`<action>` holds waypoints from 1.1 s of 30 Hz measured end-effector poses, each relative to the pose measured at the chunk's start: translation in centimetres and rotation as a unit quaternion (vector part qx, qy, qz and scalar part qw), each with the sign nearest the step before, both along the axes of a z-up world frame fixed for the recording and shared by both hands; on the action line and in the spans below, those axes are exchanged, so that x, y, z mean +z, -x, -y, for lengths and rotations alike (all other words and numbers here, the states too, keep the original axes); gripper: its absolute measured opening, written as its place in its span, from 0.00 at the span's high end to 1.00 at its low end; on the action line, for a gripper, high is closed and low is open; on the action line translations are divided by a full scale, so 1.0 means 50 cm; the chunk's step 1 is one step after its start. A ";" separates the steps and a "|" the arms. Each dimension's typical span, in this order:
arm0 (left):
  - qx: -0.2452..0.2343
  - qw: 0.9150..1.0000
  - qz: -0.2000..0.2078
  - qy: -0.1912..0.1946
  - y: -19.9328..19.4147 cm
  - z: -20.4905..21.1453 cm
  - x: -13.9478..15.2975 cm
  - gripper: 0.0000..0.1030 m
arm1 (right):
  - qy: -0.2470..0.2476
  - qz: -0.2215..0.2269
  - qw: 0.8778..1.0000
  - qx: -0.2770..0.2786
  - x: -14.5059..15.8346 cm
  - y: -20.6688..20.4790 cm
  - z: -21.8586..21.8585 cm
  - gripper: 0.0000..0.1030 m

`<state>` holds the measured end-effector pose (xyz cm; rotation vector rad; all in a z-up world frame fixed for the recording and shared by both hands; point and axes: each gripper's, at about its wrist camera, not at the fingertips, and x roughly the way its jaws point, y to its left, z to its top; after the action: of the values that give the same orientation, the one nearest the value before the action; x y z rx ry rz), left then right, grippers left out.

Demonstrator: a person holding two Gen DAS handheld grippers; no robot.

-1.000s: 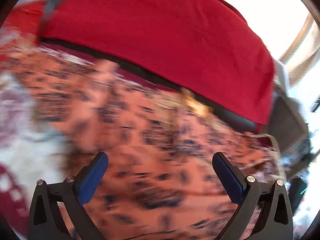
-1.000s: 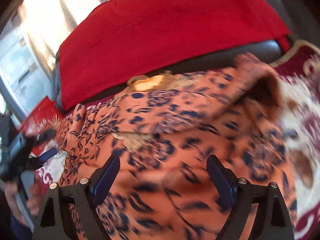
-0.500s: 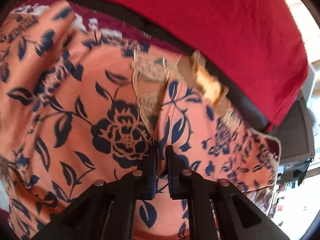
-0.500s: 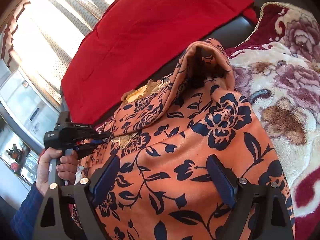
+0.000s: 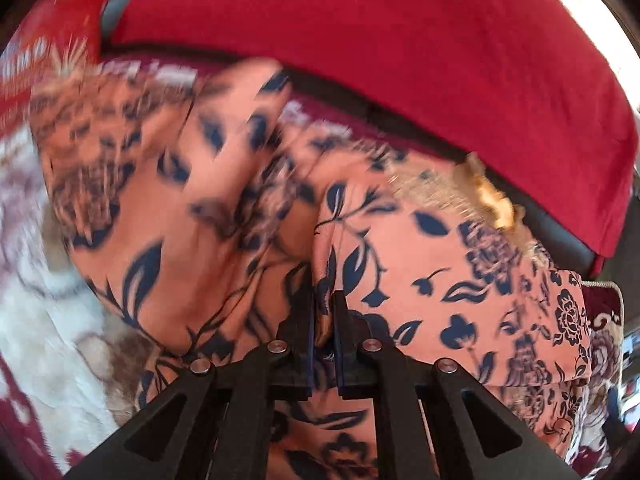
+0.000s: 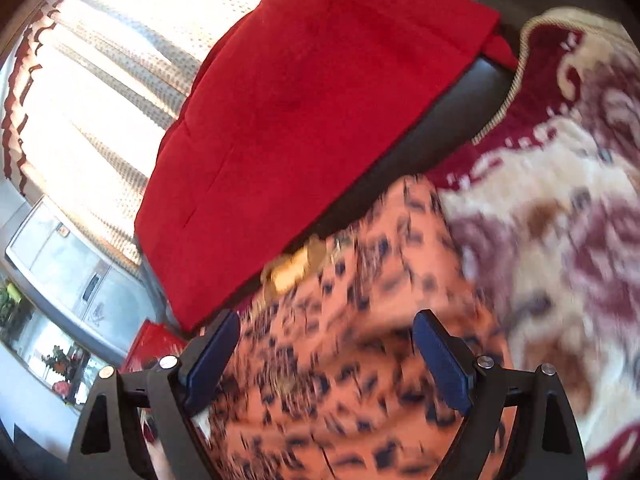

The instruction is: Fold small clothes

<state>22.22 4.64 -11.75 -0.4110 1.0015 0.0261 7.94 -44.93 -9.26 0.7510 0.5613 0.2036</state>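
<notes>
An orange garment point(image 5: 440, 264) printed with dark blue flowers and trimmed with gold lace lies rumpled on a floral blanket. My left gripper point(image 5: 323, 308) is shut on a raised fold of this cloth, which is pinched between the two blue pads. In the right wrist view the same orange garment point(image 6: 360, 360) is blurred and fills the lower middle. My right gripper point(image 6: 320, 356) hovers over it with its blue pads wide apart, nothing pressed between them.
A red cushion point(image 5: 400, 60) leans on a dark sofa back point(image 6: 440, 120) behind the garment. The maroon and cream floral blanket point(image 6: 560, 220) covers the seat. Bright curtains point(image 6: 100, 80) and a glass cabinet point(image 6: 60, 260) lie to the left in the right wrist view.
My left gripper went from wide open to shut on a fold of the garment, then pulled it, bunching the cloth. My right gripper swung and rolled, staying open; the view is now blurred.
</notes>
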 end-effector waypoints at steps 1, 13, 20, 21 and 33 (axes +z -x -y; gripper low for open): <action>-0.001 1.000 0.003 0.002 0.002 -0.001 -0.002 0.92 | -0.008 0.001 1.000 0.009 0.006 -0.023 0.006 0.08; -0.020 0.999 0.026 -0.032 0.006 0.009 -0.004 0.92 | -0.059 -0.098 0.992 0.055 -0.054 -0.200 0.023 0.07; -0.024 0.998 0.038 -0.039 0.008 0.009 -0.006 0.89 | -0.070 -0.126 0.989 0.012 -0.107 -0.324 0.084 0.07; -0.027 0.998 0.040 -0.043 0.009 0.011 -0.006 0.89 | -0.076 -0.148 0.986 0.011 -0.138 -0.343 0.093 0.07; -0.030 0.997 0.051 -0.044 0.014 0.011 -0.006 0.89 | 0.067 -0.164 0.984 0.001 -0.125 -0.414 0.058 0.07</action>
<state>21.54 4.08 -12.07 -0.2987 0.9073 -0.0055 28.66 -47.84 -15.52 0.6562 0.8810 0.0425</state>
